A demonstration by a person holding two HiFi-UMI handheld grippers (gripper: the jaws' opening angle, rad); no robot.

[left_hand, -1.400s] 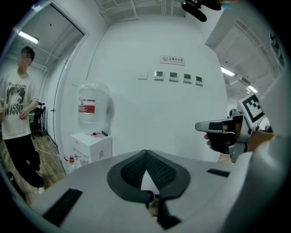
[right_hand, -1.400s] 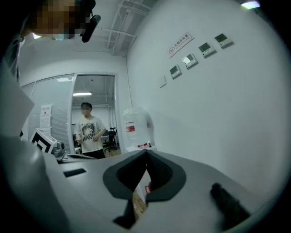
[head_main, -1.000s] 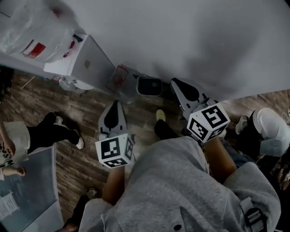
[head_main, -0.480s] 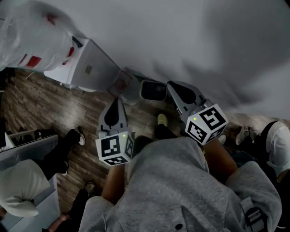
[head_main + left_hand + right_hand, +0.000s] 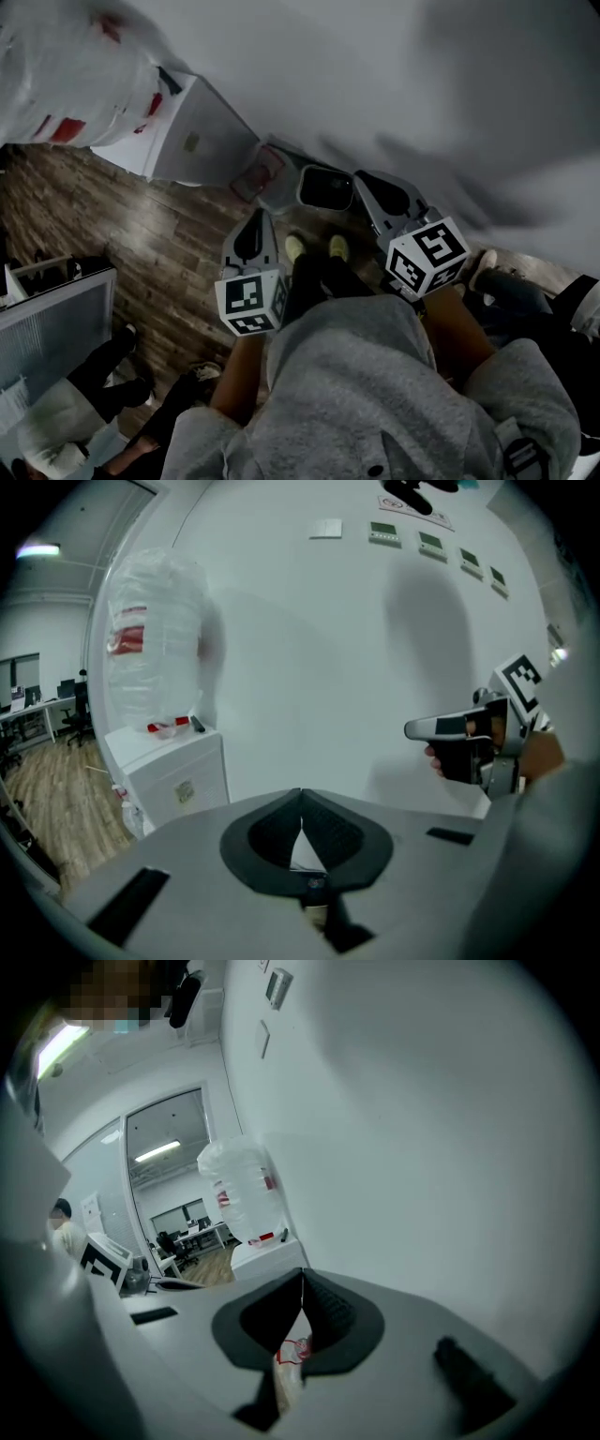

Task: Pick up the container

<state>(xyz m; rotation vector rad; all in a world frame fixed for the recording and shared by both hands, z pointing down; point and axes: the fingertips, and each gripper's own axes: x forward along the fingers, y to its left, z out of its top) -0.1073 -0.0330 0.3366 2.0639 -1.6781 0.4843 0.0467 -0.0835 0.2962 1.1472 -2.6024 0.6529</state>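
Note:
A small clear container with a red label [image 5: 262,174] stands on the floor against the white wall, beside a dark-mouthed bin [image 5: 328,187]. A sliver of the red label [image 5: 296,1348] shows through the gap below the right jaws. My left gripper [image 5: 255,219] hangs over the wood floor, a little short of the container, jaws shut and empty [image 5: 301,803]. My right gripper [image 5: 363,180] points toward the bin, jaws closed tip to tip with nothing between them [image 5: 302,1283]. From the left gripper view the right gripper [image 5: 461,729] hangs at the right.
A white cabinet [image 5: 192,141] stands at the wall on the left, with a big clear plastic bottle [image 5: 75,80] on top. My own feet [image 5: 314,248] are between the grippers. Other people [image 5: 103,394] and a grey panel [image 5: 47,328] are at lower left.
The head view has swung, so the cabinet and bin sit slightly higher and further right. My left gripper has moved a little right and forward. The people at lower left have shifted.

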